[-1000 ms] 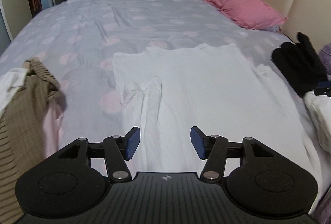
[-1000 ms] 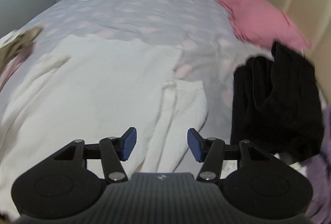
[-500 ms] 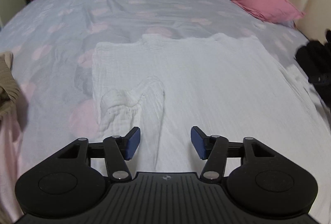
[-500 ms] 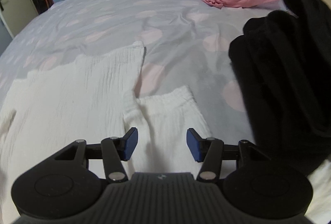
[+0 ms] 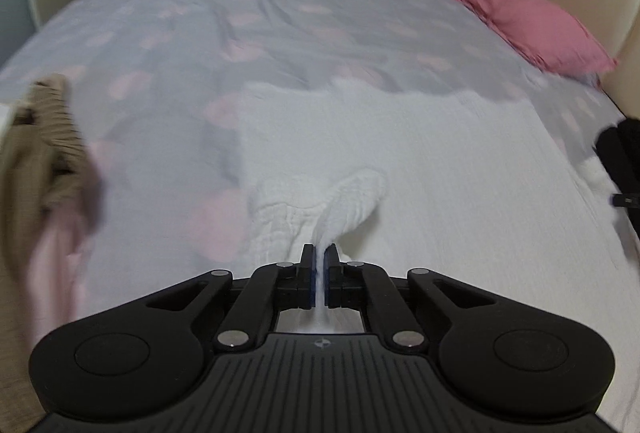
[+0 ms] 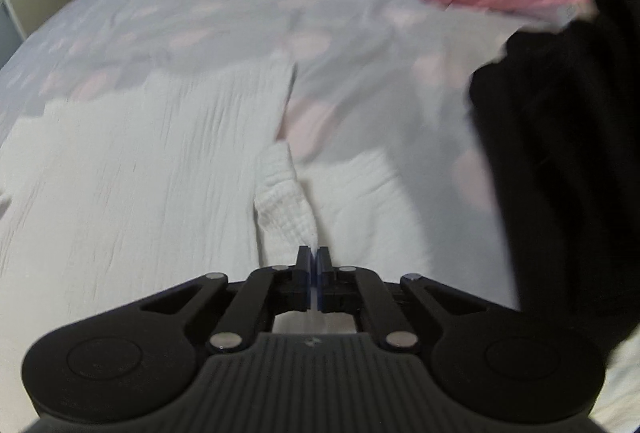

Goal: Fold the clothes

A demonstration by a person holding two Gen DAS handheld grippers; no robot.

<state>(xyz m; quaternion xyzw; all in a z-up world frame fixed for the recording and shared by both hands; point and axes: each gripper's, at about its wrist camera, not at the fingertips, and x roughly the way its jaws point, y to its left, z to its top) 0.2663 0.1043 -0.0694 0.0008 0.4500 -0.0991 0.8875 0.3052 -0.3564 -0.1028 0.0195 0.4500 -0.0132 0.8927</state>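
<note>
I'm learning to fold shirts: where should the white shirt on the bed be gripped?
By the sleeves. Each gripper, left and right, is shut on a bunched sleeve of the white shirt, approached from the near edge. The sleeves splay outward, so they can swing inward over the flat body.

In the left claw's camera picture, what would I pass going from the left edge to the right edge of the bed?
Brown striped garment → white shirt, its sleeve pinched in the left claw → black clothing at the right edge.
</note>
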